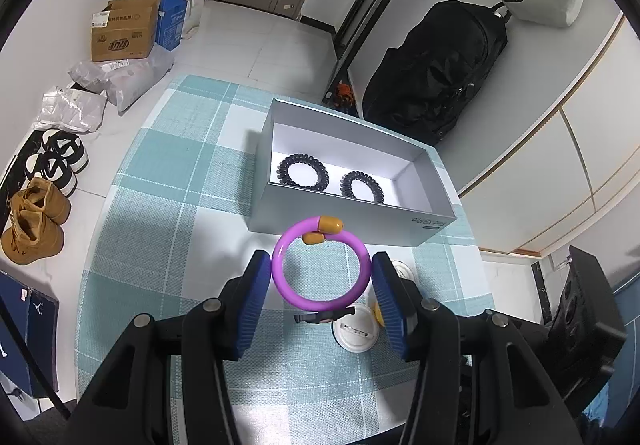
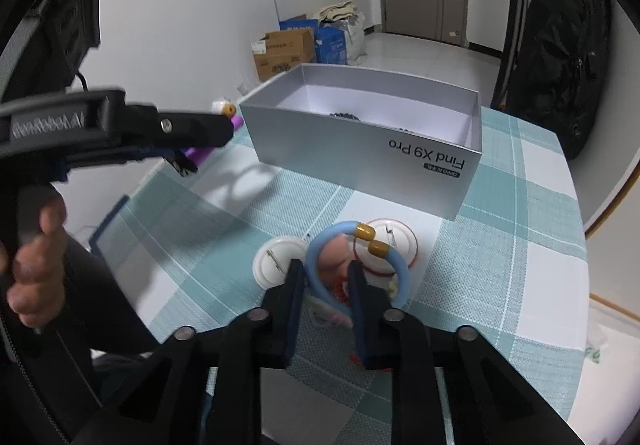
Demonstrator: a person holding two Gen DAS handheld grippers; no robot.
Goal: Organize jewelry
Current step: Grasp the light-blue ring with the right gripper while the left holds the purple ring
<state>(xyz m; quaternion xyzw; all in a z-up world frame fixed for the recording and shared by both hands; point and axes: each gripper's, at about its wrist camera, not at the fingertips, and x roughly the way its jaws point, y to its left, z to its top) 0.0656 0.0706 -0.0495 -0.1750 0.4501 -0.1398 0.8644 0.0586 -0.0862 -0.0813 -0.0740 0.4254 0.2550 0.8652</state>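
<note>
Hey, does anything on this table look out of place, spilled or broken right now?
Nothing stands out. Two black coil hair ties lie flat inside the open grey box. The left gripper holds the purple bracelet, the right gripper holds the blue bracelet, and round white badges rest on the checked cloth.

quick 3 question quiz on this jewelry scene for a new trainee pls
1. What does the left gripper hold?
2. True or false: the grey box already holds two black coil hair ties.
3. The right gripper is shut on: A) a white badge B) a blue bracelet C) nothing

Key:
1. A purple bracelet with amber end caps, held above the checked tablecloth.
2. True.
3. B.
</note>
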